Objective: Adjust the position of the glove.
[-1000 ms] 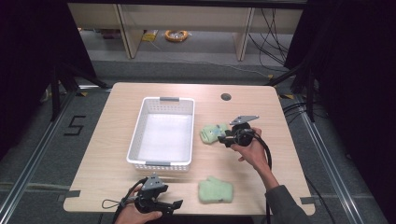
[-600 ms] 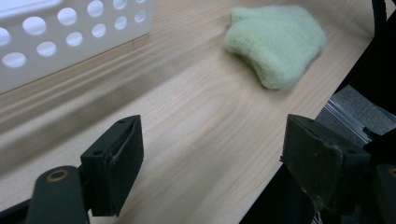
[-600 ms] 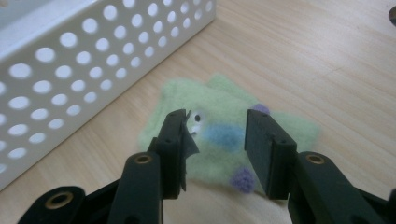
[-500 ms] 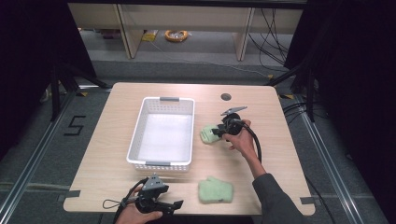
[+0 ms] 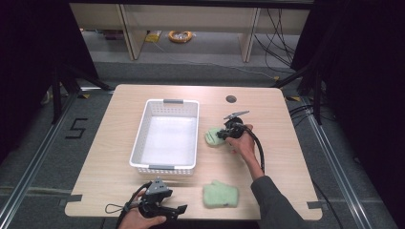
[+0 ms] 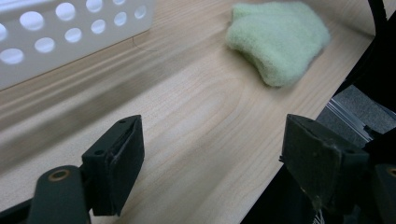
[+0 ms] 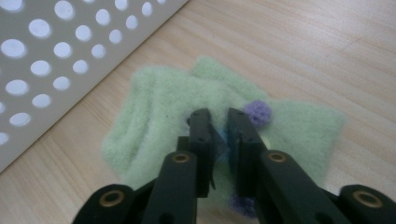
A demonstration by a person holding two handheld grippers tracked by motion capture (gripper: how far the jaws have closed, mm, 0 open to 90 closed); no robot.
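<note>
A pale green fuzzy mitten with purple pom-poms (image 5: 211,137) (image 7: 149,107) lies flat just right of the white perforated basket (image 5: 138,138) (image 7: 56,51). My right gripper (image 5: 222,134) (image 7: 218,116) presses down on its middle, jaws shut on a pinch of the fabric. A second green mitten (image 5: 220,194) (image 6: 280,37) lies near the table's front edge. Left of it, at the front edge, my left gripper (image 5: 177,210) (image 6: 212,154) is open with bare wood between its jaws.
The basket (image 6: 70,28) has nothing in it and stands at the table's middle left. A round cable hole (image 5: 231,98) sits at the back of the table. The right gripper's cable (image 5: 260,152) trails along the person's forearm.
My right gripper has moved left toward the basket and come down onto the pom-pom mitten. The left gripper has stayed where it was.
</note>
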